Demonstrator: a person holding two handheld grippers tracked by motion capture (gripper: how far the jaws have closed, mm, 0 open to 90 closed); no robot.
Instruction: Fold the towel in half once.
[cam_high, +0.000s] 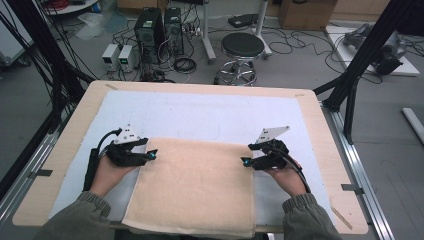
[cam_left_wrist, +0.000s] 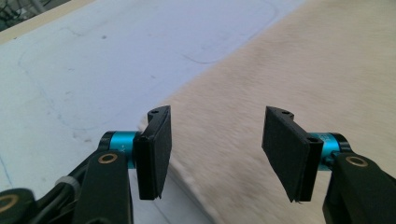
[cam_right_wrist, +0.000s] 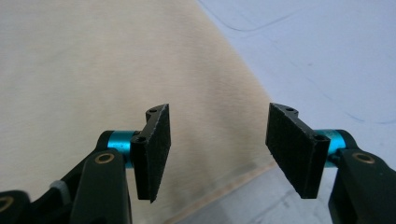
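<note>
Workshop floor behind: computer towers (cam_high: 159, 30), round stool (cam_high: 242, 47), loose cables. Wooden counter (cam_high: 320, 130) carries a white mat (cam_high: 200, 112); on the mat's near half lies a tan towel (cam_high: 192, 185), folded flat, its long axis running from the person toward the far edge.

Left claw (cam_high: 151, 155) sits at the towel's far-left corner, right claw (cam_high: 245, 162) at its far-right corner, each pointing inward across the edge.

Both claws spread, nothing pinched; towel edge lies below and between the pads (cam_left_wrist: 156, 149) in each gripper view. Each hand equally near its own corner. Likely next: regrip the corners or withdraw.
</note>
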